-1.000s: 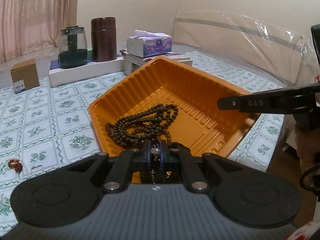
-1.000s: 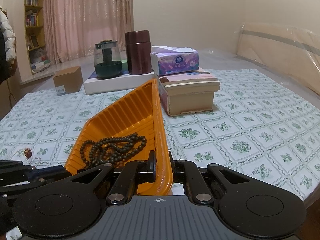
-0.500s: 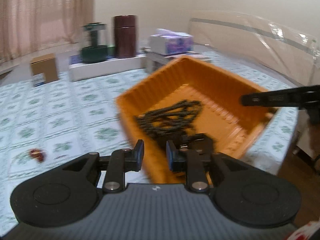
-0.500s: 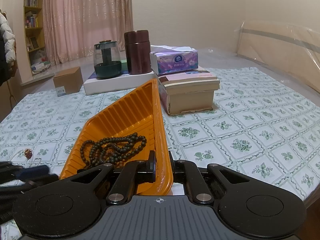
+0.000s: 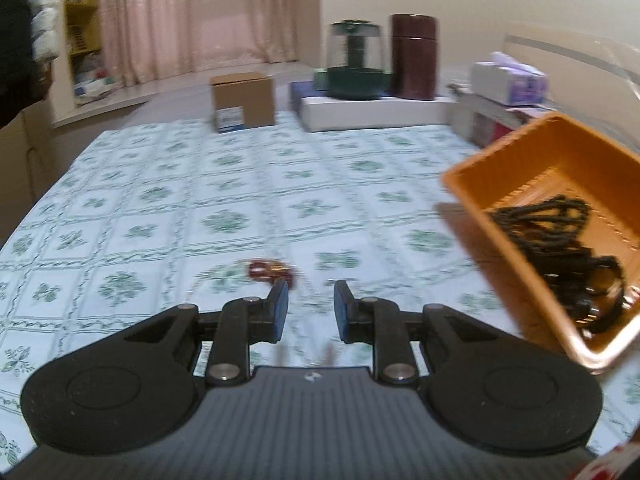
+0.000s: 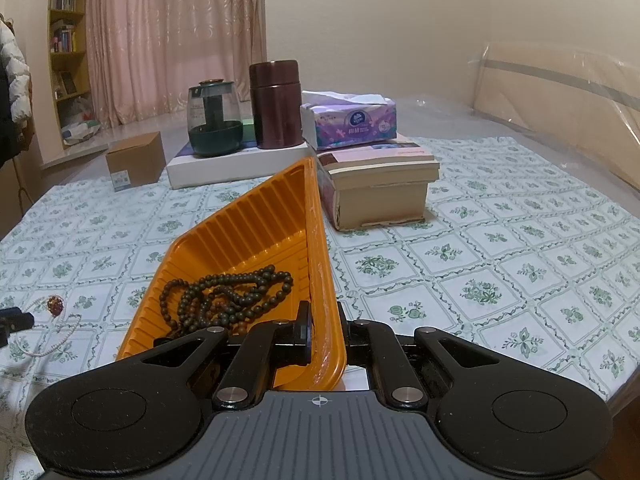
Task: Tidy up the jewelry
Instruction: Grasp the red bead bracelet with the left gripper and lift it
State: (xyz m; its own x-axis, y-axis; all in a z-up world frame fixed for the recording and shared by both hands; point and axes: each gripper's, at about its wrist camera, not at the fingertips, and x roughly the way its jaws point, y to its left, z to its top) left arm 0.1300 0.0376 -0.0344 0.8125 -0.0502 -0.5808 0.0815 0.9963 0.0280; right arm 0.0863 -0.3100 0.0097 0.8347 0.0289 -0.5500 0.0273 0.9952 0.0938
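Now that its jaws stand apart with nothing between them, the left gripper [image 5: 308, 306] has let go of what it carried a second ago and swung off the orange tray [image 5: 532, 152] toward the open tablecloth [image 5: 224, 184]. The last half second barely widened the gap, so the release looks finished. Just ahead of its fingertips lies a small red pendant [image 5: 269, 269], blurred here; in the right wrist view it seems to hang on a thin pale bead chain [image 6: 60, 334], though that is hard to make out. The dark bead necklace [image 6: 224, 296] now rests wholly inside the tray, with darker pieces bunched at the near corner.

The right gripper [image 6: 323, 334] has not stirred: its jaws are clenched on the tray's near rim, holding the tray tilted on the cloth. Beyond stand a cardboard box [image 5: 243, 100], a kettle [image 6: 214, 120], a brown canister [image 6: 276, 104], a tissue box [image 6: 350, 122] and a book stack [image 6: 380, 184].

One piece seems put away; the red pendant is likely next, and the left jaws probably need to spread more before closing on it.
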